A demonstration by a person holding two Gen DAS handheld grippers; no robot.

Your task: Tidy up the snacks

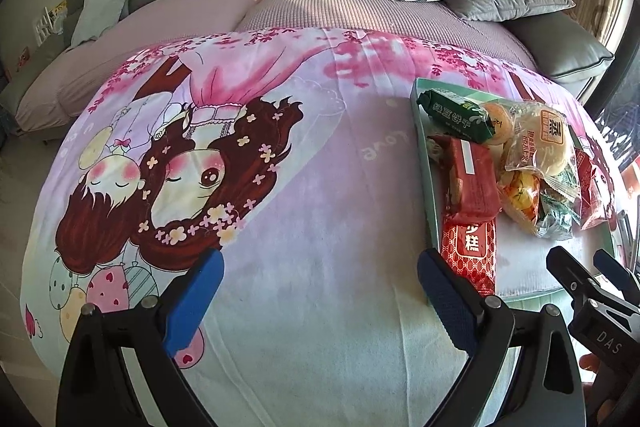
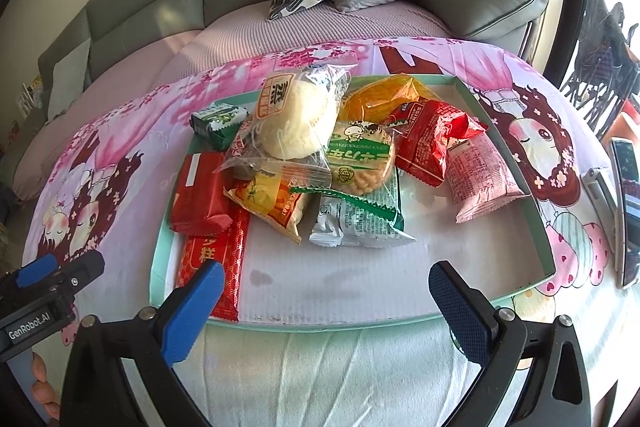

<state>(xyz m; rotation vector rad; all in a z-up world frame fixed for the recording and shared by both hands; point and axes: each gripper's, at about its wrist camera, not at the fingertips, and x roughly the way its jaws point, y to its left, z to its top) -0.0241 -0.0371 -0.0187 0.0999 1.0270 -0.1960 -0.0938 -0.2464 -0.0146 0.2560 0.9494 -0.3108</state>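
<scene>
A: How are the tongs being held?

B: The left tongs [image 1: 320,291] are being held spread wide over the cartoon-printed cloth [image 1: 280,207] on the worktop, with nothing between the blue pads. The right tongs [image 2: 326,301] are likewise being held agape, empty, at the near edge of the tray [image 2: 504,155].

A: And where are the snacks being kept?

B: They are being kept heaped in the tray's far half, toward 12 o'clock of the right tongs. A clear-wrapped bun [image 2: 294,123] is being carried on top of the heap; a red packet [image 2: 200,193] is lying at 10 o'clock, and a pink packet [image 2: 480,183] at 2 o'clock. In the left wrist view the tray [image 1: 434,211] is lying at 2 o'clock.
</scene>
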